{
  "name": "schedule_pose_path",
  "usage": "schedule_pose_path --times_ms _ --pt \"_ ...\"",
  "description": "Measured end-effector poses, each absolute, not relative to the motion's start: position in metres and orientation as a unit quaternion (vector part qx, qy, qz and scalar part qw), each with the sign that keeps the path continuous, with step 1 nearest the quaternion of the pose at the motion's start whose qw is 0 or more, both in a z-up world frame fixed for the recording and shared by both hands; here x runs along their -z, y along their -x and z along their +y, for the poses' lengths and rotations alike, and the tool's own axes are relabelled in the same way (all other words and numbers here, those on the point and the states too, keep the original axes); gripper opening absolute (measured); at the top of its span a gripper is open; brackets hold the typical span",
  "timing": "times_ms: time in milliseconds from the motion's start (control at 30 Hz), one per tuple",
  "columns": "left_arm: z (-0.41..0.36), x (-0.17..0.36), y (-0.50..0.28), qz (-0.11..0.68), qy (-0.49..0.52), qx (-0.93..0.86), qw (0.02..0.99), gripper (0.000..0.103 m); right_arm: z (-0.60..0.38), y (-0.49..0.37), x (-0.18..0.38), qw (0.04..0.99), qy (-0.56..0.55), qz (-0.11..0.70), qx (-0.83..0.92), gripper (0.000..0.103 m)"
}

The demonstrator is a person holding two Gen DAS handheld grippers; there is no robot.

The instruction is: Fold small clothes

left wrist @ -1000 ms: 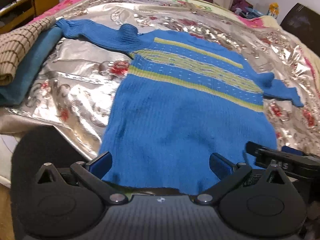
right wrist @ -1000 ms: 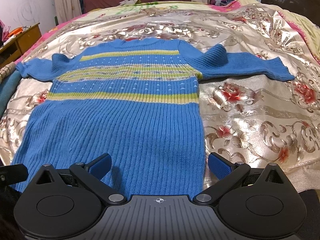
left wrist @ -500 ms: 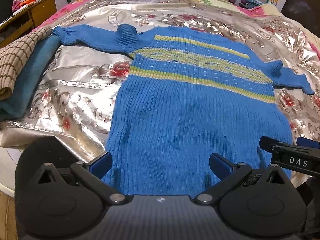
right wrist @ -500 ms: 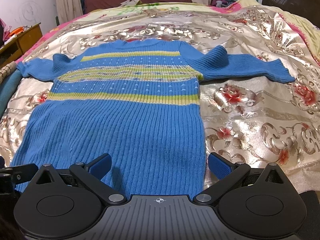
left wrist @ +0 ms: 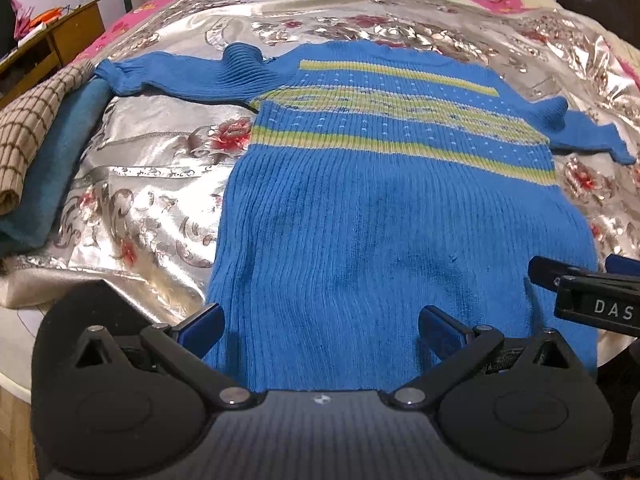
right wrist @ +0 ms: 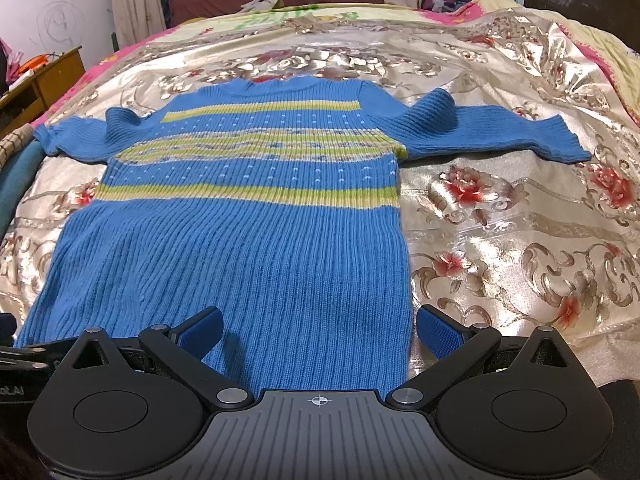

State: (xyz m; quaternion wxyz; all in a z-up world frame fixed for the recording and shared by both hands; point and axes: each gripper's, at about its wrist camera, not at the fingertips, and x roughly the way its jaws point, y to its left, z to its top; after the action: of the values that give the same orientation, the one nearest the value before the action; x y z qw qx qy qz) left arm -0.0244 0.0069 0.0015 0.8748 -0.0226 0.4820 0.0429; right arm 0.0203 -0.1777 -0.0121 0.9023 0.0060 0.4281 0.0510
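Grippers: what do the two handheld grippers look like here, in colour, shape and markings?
Both look alike. The left gripper and right gripper have matte black bodies with two round discs, angled black links with silver pivot pins, and blue textured finger pads. A ribbed grey centre plate carries a small crosshair mark. White letters "DAS" show on the right one's side in the left view. No cables or sleeves show.

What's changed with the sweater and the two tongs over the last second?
The left tongs swung to face the blue sweater more squarely, and the right tongs now reach further into its view. Nothing was gripped or released: both stay open at the hem, and the sweater lies flat with sleeves spread.
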Motion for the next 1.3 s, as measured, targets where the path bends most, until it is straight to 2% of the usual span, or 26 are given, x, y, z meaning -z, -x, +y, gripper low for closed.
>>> schedule_pose_path --times_ms 1300 --pt "-0.008 -0.005 -0.010 0.487 0.000 -0.013 0.873 0.103 -0.199 -0.033 0.003 0.915 -0.043 0.400 -0.043 0.099"
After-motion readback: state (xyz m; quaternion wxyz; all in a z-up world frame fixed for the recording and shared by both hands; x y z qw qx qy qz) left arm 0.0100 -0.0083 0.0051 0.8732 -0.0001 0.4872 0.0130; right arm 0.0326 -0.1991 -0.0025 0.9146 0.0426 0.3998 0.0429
